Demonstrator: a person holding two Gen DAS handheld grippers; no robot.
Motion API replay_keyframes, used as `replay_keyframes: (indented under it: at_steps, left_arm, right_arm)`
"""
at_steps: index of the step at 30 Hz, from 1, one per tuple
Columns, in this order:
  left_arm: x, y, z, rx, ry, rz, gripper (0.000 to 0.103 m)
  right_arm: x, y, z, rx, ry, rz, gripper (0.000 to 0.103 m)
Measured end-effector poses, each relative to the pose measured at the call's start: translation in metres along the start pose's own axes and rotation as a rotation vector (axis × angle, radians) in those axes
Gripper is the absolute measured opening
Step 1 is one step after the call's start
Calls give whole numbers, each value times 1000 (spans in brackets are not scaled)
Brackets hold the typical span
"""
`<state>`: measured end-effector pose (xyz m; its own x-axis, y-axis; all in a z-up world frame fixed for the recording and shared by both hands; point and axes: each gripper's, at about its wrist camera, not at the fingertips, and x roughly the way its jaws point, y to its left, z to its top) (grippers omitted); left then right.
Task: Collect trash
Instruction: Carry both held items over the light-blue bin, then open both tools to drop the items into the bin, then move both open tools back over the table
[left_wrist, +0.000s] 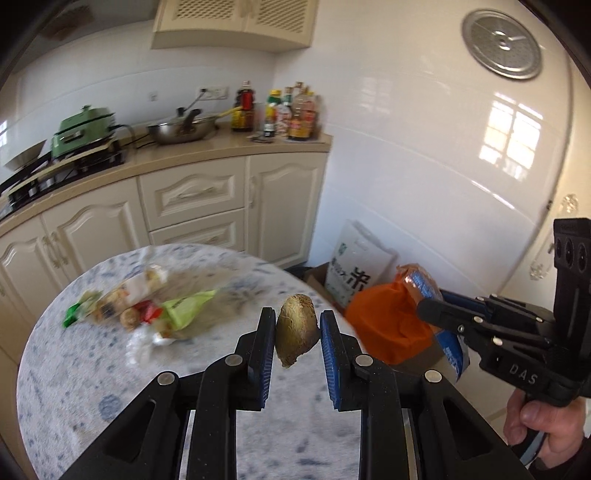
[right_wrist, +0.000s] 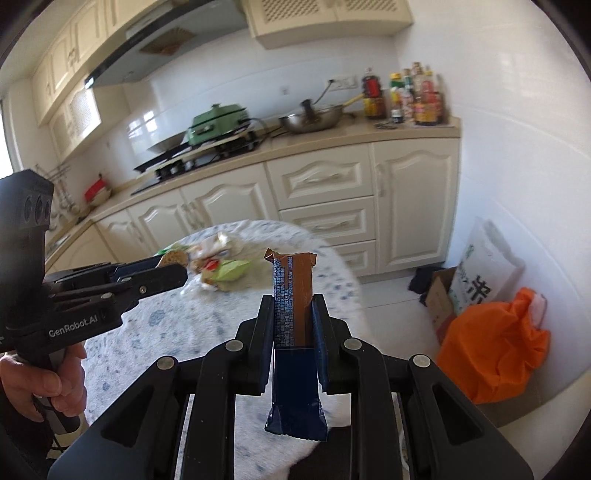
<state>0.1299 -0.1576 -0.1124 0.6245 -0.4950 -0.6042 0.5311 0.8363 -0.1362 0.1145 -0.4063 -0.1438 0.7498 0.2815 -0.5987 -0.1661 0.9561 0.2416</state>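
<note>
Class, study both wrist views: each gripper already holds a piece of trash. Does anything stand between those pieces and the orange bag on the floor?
Nothing visible does. The left gripper holds a brown husk and the right gripper a snack wrapper, both above the round table. The orange bag sits on the floor past the table's edge.

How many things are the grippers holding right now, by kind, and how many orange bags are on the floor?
Brown lump of food scrap, in the left gripper: 1
Brown and blue wrapper, in the right gripper: 1
Orange bag on the floor: 1
Total: 3
</note>
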Motion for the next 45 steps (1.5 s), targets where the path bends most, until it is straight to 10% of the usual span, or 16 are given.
replay_keyframes:
  at_steps: [15,33,37,39,42,45]
  left_arm:
    - [92,-145,21,181,154,-254,20]
    - [321,-254,18,213,510,-339,31]
    - [331,-262,19,218,494,-300,78]
    - [323,-260,22,220,456,-273,91]
    - [316,-257,25,216,439,-232,98]
    - [301,-253,30,200,426,-215,98]
  right_arm:
    - [-67,-164,-60,290,19,-301,19]
    - [-7,-295,-150,601,190,-355,24]
    - [-2,-305,-161,629,209,-388,69]
    - [-3,-306,-163,642,200,-393,72]
    - [-7,-305,-166,666,198,-412,101]
    - [-12,-300,-165,686,193,-431,103]
